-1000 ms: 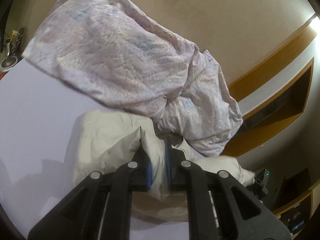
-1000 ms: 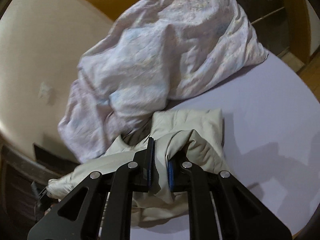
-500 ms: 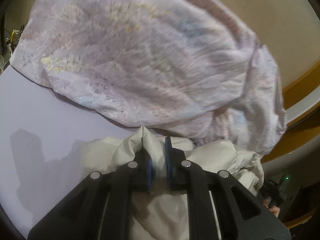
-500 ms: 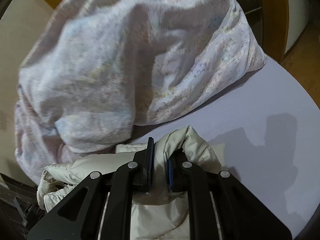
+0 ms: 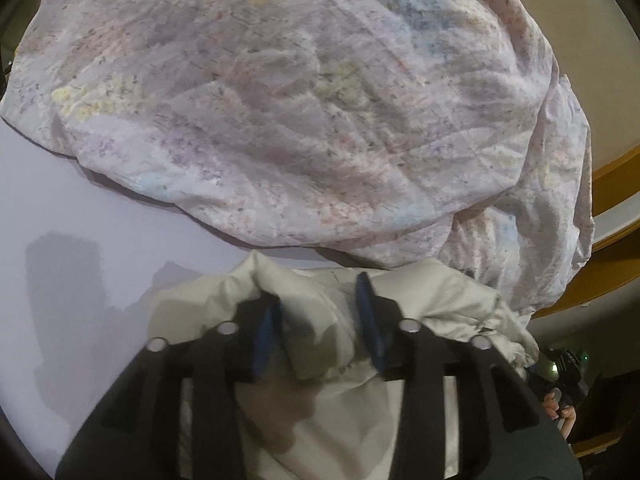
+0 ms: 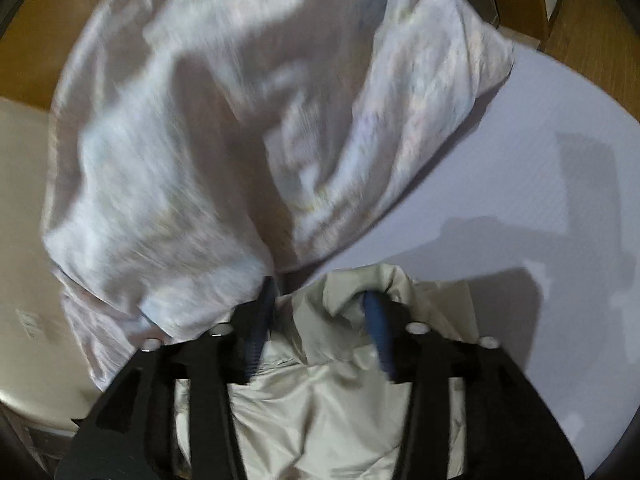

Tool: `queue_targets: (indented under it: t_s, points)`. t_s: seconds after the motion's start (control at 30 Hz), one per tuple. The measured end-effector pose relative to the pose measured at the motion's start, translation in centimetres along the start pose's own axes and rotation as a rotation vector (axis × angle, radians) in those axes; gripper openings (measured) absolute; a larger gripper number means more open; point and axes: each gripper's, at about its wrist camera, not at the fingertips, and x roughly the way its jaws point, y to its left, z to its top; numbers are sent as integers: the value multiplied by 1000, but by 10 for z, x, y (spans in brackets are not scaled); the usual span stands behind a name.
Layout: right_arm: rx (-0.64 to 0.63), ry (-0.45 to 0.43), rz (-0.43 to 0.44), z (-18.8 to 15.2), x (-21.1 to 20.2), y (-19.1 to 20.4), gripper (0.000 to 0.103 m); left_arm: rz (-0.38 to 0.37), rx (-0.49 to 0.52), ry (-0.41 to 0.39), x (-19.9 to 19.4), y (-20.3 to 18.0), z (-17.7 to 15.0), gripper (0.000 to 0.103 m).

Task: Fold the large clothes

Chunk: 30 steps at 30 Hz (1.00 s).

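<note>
**Both claws letting go of the cream jacket**

The cream jacket (image 5: 432, 296) lies bunched on the pale lilac surface (image 5: 80, 200), just in front of a large flowered quilt (image 5: 300, 100) heaped behind it. The left claw (image 5: 320, 320) is opening, its blue pads apart, with a ridge of jacket fabric between them. The right claw (image 6: 320, 320) is opening too; a raised fold of the jacket (image 6: 360, 292) stands between its pads, draping over the right-hand one.
</note>
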Motion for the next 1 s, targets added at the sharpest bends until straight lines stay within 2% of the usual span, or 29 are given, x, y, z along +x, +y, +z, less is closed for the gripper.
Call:
queue_targets:
  t_s: [0.07,0.17,0.23,0.3,0.4,0.57,0.67,0.73,0.8,0.87,0.9,1.0]
  points:
    - [-51,-5,20,-6,-8,10,66,-12,10,-4,-5,-5,0,60]
    - [-160,85,30,-31,2,32,66,3,66,-31,-15,-18,0,81]
    - [-236,147,24,-51,14,48,66,20,104,-54,-22,-25,-1,82]
    - [-311,216,21,-78,29,65,66,24,115,-44,-26,-29,-2,82]
    - [-416,272,4,-105,49,89,64,30,147,-39,-30,-37,-9,82]
    - [-674,247,-64,-154,72,136,61,69,245,-29,-30,-51,-27,82]
    - [-806,236,-143,-178,95,157,61,91,299,-26,-27,-59,-36,82]
    - [-856,260,-208,-191,114,158,54,99,323,-26,-27,-62,-40,82]
    - [-845,260,-223,-194,124,155,26,101,339,-25,-27,-63,-43,82]
    - [-793,258,-214,-188,127,151,12,102,352,-25,-27,-63,-45,82]
    - [-773,251,-210,-185,127,151,8,103,353,-24,-27,-64,-45,82]
    - [-751,198,-211,-173,125,162,5,100,344,-26,-27,-63,-44,82]
